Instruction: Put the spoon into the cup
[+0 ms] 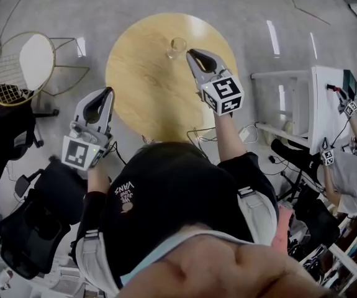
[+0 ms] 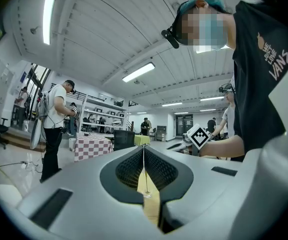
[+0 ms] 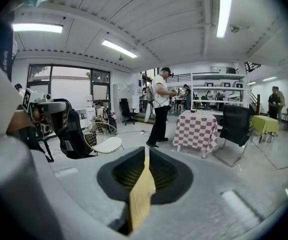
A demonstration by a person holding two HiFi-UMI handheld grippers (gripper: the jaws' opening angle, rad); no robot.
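Note:
A clear glass cup (image 1: 177, 46) stands near the far edge of the round wooden table (image 1: 147, 85). I see no spoon in any view. My right gripper (image 1: 189, 52) is held over the table just right of the cup, jaws shut with nothing between them. My left gripper (image 1: 109, 90) hangs at the table's left edge, also shut and empty. In the left gripper view the closed jaws (image 2: 144, 146) leave a thin slit that shows a sliver of the table (image 2: 151, 209). In the right gripper view the shut jaws (image 3: 147, 148) likewise show only a strip of tabletop (image 3: 141, 196).
A wire chair with a white seat (image 1: 23, 67) stands left of the table, and black office chairs (image 1: 7, 135) are nearer me. A white desk (image 1: 318, 104) and another person (image 1: 355, 166) are at the right. A checkered table (image 3: 198, 126) and a standing person (image 3: 160, 109) are farther off.

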